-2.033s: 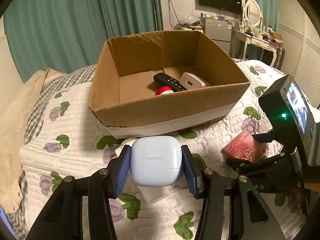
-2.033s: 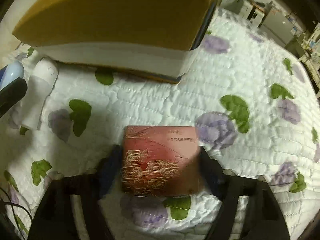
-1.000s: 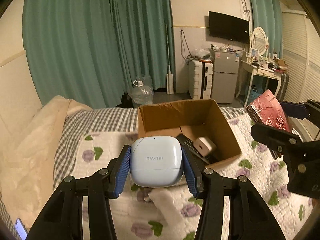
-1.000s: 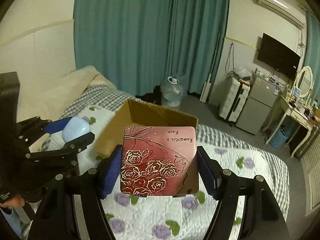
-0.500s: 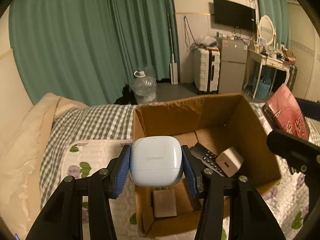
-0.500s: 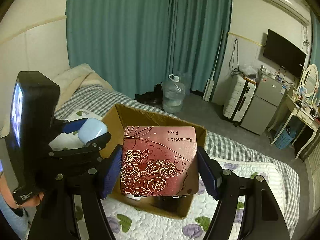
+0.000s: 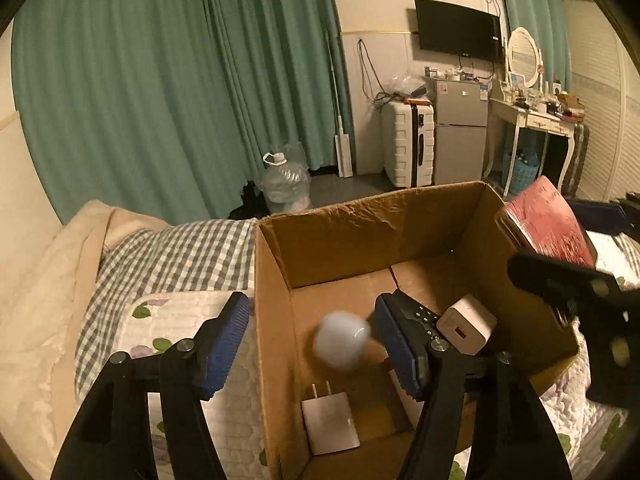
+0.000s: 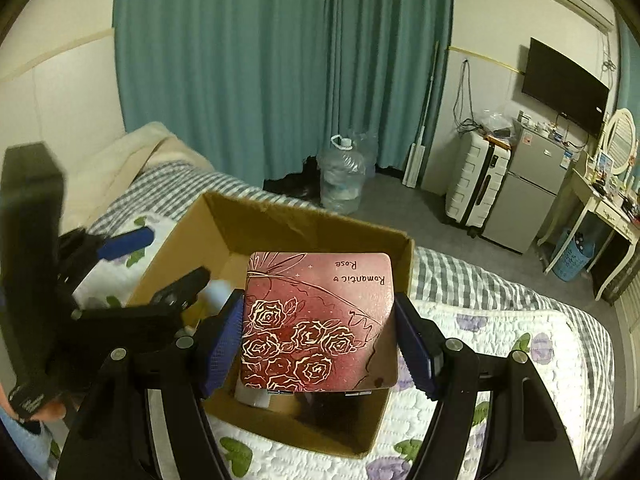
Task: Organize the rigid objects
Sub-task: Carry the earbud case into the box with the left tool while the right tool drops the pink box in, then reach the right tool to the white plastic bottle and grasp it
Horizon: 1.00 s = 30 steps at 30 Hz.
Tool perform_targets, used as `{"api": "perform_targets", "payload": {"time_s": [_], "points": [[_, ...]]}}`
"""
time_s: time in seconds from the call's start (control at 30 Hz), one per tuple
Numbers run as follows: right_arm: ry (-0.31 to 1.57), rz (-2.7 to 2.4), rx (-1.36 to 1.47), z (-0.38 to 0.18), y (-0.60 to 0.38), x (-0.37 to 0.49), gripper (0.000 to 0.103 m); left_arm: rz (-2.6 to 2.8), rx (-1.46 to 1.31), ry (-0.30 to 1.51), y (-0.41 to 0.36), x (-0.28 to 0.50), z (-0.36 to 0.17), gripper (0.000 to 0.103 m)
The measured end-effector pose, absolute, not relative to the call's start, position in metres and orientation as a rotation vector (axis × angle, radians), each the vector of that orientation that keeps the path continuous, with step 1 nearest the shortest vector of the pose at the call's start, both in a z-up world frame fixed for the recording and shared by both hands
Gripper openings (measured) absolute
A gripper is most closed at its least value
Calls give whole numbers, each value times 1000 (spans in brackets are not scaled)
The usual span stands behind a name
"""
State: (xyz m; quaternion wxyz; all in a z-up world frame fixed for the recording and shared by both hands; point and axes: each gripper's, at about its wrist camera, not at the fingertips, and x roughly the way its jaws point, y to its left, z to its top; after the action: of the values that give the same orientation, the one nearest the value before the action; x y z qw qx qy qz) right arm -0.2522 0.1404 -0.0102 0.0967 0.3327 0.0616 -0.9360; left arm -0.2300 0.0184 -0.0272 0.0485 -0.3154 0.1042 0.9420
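My left gripper (image 7: pixel 312 340) is open above the left part of the cardboard box (image 7: pixel 348 236). The pale blue earbud case (image 7: pixel 340 344) is blurred in mid-air between the open fingers, falling into the box. The box holds a black remote (image 7: pixel 420 316), a white charger cube (image 7: pixel 466 324) and a white plug adapter (image 7: pixel 330 424). My right gripper (image 8: pixel 318 354) is shut on a red rose-patterned tin (image 8: pixel 320 320) and holds it over the box (image 8: pixel 312 224). The tin also shows in the left wrist view (image 7: pixel 548 224).
The box stands on a white floral quilt (image 8: pixel 500 344) over a checked sheet (image 7: pixel 172 252). A beige blanket (image 7: pixel 48 280) lies at the left. Beyond the bed are a water jug (image 7: pixel 284 184), a suitcase (image 7: pixel 408 144), a small fridge (image 7: pixel 460 128) and a dressing table (image 7: pixel 536 120).
My left gripper has opened and let go of the earbud case, which now drops into the box. The right gripper has come lower and closer over the box with the tin.
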Motion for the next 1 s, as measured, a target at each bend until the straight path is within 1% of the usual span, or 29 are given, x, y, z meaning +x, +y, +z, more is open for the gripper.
{"api": "perform_targets", "payload": {"time_s": [0.07, 0.2, 0.37, 0.4, 0.47, 0.63, 0.7, 0.77, 0.93, 1.0], "points": [[158, -2772, 999, -11, 144, -260, 71, 2879, -953, 320, 16, -229, -24, 68], [185, -2788, 1024, -21, 143, -275, 71, 2894, -943, 316, 9, -227, -20, 68], [158, -2805, 1043, -34, 143, -293, 72, 2920, -945, 305, 1, -222, -17, 68], [159, -2810, 1035, -34, 142, -291, 80, 2924, -947, 302, 0, -220, -15, 68], [165, -2847, 1001, -29, 140, -282, 90, 2930, -943, 288, -1, -213, -9, 68], [184, -2884, 953, 7, 141, -251, 90, 2948, -869, 274, -9, -187, 25, 68], [196, -2902, 925, 24, 140, -235, 91, 2964, -829, 260, -13, -172, 43, 73], [197, -2922, 892, 46, 140, -212, 91, 2980, -785, 244, -19, -156, 61, 74], [196, -2945, 806, 90, 136, -156, 96, 3011, -694, 225, -35, -113, 100, 76], [206, -2941, 786, 102, 132, -135, 98, 3021, -664, 207, -43, -96, 110, 79]]}}
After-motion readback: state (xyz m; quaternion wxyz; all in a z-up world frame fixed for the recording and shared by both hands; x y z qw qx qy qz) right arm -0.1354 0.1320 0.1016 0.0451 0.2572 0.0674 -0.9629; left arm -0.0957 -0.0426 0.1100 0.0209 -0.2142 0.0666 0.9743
